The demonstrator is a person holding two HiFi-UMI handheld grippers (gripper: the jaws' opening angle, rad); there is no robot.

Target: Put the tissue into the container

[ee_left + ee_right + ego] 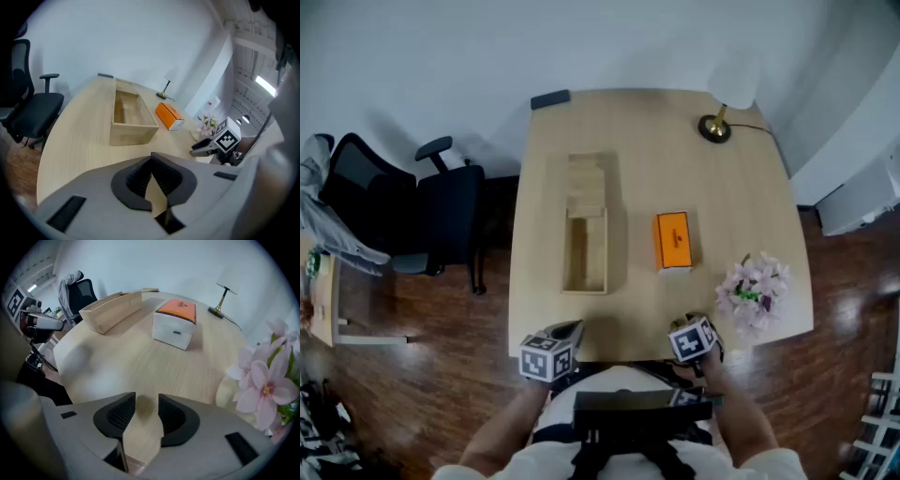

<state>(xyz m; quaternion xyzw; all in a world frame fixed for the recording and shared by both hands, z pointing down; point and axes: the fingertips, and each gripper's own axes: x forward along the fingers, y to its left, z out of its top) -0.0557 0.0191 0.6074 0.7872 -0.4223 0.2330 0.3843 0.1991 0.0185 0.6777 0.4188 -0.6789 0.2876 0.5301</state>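
Observation:
An orange tissue box (672,241) (169,116) (176,323) lies right of centre on the light wooden table (731,202). To its left stands a long open wooden container (567,248) (133,132) (111,310), with nothing visible inside it. Both grippers hover at the table's near edge, well short of both things. My left gripper (570,332) (151,162) is shut, its pads meeting with nothing between them. My right gripper (687,323) (146,404) is open with a narrow gap, and only the tabletop shows through it.
A pot of pink flowers (757,291) (269,380) stands close to the right gripper's right side. A white lamp (727,89) is at the far right corner, and a dark flat object (549,98) at the far left edge. A black office chair (403,211) stands left of the table.

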